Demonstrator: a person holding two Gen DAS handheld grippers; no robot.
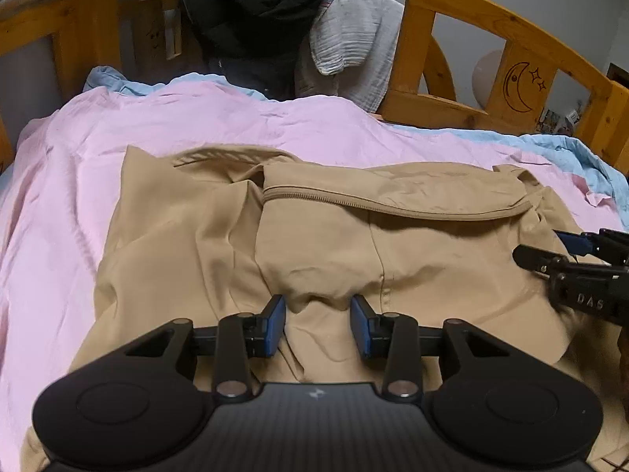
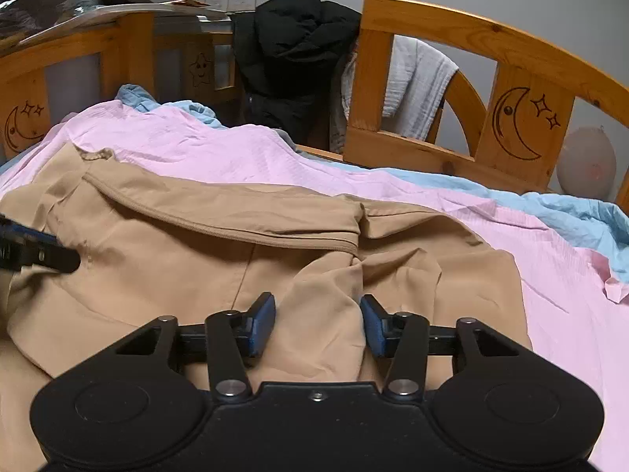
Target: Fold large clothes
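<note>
Tan jacket lies partly folded on the pink sheet of a wooden bed; smooth fabric, creased, with a zip seam running across the upper fold. My view from the right wrist shows the same garment, collar edge toward the far left.

Writing: letters "DAS" on the right gripper's body, seen from the left wrist. Carved moon and stars on the headboard.

Left gripper tilts down over the jacket's near edge, blue pads apart, a ridge of cloth between them, not pinched. Right gripper likewise angled down, fingers apart over a raised fold, nothing clamped.
</note>
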